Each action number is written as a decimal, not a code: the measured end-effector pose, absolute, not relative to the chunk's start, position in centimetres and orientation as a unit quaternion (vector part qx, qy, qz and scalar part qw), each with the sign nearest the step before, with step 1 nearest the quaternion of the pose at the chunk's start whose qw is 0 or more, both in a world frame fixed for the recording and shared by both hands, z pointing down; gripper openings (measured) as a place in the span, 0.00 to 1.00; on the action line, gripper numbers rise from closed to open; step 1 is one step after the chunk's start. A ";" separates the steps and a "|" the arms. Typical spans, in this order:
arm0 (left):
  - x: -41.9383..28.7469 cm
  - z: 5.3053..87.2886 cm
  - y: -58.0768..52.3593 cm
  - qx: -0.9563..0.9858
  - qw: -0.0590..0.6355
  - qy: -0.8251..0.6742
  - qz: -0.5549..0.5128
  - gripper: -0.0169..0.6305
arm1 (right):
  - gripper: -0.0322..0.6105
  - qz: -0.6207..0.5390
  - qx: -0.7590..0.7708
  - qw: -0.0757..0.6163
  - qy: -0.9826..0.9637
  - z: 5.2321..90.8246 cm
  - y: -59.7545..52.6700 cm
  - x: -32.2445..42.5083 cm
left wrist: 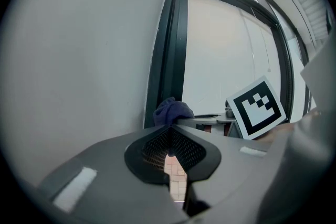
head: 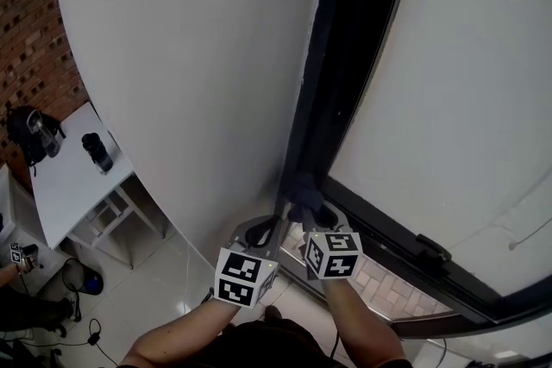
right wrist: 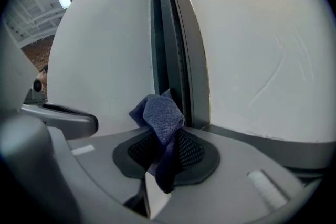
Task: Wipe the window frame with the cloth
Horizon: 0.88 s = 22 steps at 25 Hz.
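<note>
Blue cloth (right wrist: 159, 119) pinched between jaws of right gripper (right wrist: 167, 139).

Blue-grey knit cloth (right wrist: 160, 123), bunched; at the lower corner of the dark, upright window frame (right wrist: 170, 34)

White wall (head: 190, 56), brick wall (head: 34, 21) beside a white table (head: 69, 185), pale tiled floor (head: 164, 289).

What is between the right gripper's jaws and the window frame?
The blue cloth, clamped in the right gripper, bunches up against the dark window frame. Nothing else lies between them. The right gripper view shows it best.
</note>
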<state>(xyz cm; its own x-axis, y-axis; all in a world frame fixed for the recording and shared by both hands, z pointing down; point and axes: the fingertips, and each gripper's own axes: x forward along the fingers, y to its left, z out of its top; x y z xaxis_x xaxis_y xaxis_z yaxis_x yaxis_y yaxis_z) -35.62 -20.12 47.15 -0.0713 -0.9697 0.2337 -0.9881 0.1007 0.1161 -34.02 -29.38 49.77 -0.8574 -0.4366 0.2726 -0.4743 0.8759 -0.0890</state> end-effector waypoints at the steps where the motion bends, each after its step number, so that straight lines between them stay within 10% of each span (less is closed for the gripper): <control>1: -35.5 47.0 -20.2 0.671 0.127 -0.729 0.035 0.02 | 0.17 0.074 0.237 0.121 -0.961 49.4 -29.4 -34.0; 22: -34.1 36.5 -22.4 0.701 0.069 -0.710 0.003 0.02 | 0.17 0.005 0.230 0.044 -0.972 35.7 -29.8 -33.6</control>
